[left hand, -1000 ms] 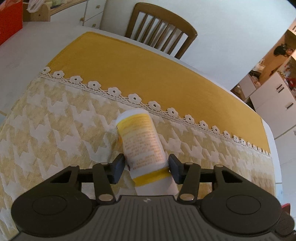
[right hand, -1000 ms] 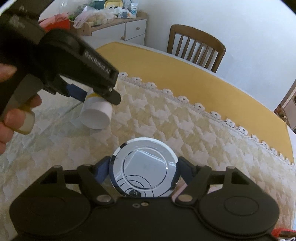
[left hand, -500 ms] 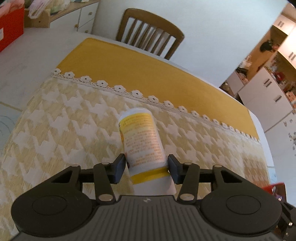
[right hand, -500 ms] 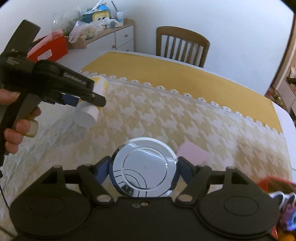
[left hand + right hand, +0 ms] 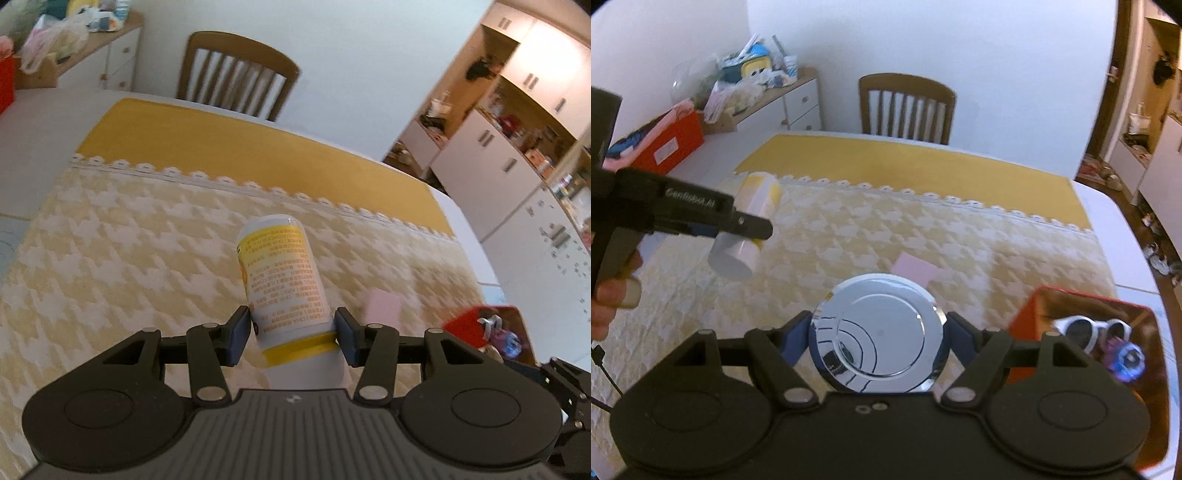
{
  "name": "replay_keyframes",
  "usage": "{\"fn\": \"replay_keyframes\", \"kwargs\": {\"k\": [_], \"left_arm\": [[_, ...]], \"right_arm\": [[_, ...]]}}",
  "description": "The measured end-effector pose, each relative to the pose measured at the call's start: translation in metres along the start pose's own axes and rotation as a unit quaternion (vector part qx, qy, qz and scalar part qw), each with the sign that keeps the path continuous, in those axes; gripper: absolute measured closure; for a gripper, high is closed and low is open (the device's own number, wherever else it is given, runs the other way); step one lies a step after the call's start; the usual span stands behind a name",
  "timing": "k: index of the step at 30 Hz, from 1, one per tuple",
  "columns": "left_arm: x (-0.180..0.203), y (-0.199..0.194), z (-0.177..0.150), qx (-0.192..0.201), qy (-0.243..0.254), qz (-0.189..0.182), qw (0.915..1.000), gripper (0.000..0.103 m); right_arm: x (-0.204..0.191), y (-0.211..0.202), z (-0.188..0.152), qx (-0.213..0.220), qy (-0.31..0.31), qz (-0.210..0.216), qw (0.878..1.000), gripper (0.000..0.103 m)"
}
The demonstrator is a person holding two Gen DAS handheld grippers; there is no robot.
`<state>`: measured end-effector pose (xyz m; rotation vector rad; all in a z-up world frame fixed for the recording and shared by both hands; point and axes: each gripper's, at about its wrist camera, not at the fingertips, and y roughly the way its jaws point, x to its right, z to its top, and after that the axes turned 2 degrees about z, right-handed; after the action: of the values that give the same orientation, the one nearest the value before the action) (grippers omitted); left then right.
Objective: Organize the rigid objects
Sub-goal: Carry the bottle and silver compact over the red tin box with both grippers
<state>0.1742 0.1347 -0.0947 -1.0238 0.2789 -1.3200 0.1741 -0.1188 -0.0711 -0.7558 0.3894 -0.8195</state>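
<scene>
My left gripper (image 5: 291,334) is shut on a white bottle with a yellow label (image 5: 284,280) and holds it tilted above the tablecloth. The bottle also shows in the right wrist view (image 5: 746,225), held in the air at the left. My right gripper (image 5: 875,343) is shut on a round chrome disc (image 5: 875,332) and holds it above the cloth. A red box (image 5: 1082,306) with white goggles (image 5: 1086,328) and small things in it sits at the table's right; it also shows in the left wrist view (image 5: 480,325).
A pink sticky note (image 5: 914,269) lies on the yellow and white tablecloth (image 5: 923,229). A wooden chair (image 5: 907,107) stands behind the table. A red carton (image 5: 665,144) and a cluttered dresser (image 5: 783,99) are at the far left. White cabinets (image 5: 498,166) are at the right.
Both grippers have risen and swung to the right with their objects. The red box and the pink note have come into view.
</scene>
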Motion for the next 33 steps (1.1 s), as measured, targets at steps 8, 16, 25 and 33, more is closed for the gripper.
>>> {"fn": "replay_keyframes", "kwargs": {"k": [8, 16, 25, 33], "left_arm": [[0.065, -0.014, -0.020, -0.002, 0.044, -0.032, 0.9985, 0.054], [0.132, -0.003, -0.037, -0.020, 0.068, -0.055, 0.9960, 0.054], [0.210, 0.019, -0.050, -0.025, 0.110, -0.062, 0.9916, 0.054], [0.264, 0.061, -0.055, -0.060, 0.145, -0.067, 0.9853, 0.054]], "right_arm": [[0.037, -0.037, -0.021, 0.021, 0.025, -0.023, 0.999, 0.027], [0.087, -0.065, -0.045, 0.028, 0.042, -0.040, 0.998, 0.027], [0.144, -0.075, -0.070, 0.026, 0.047, -0.053, 0.997, 0.027], [0.182, -0.067, -0.085, 0.018, 0.045, -0.063, 0.997, 0.027]]}}
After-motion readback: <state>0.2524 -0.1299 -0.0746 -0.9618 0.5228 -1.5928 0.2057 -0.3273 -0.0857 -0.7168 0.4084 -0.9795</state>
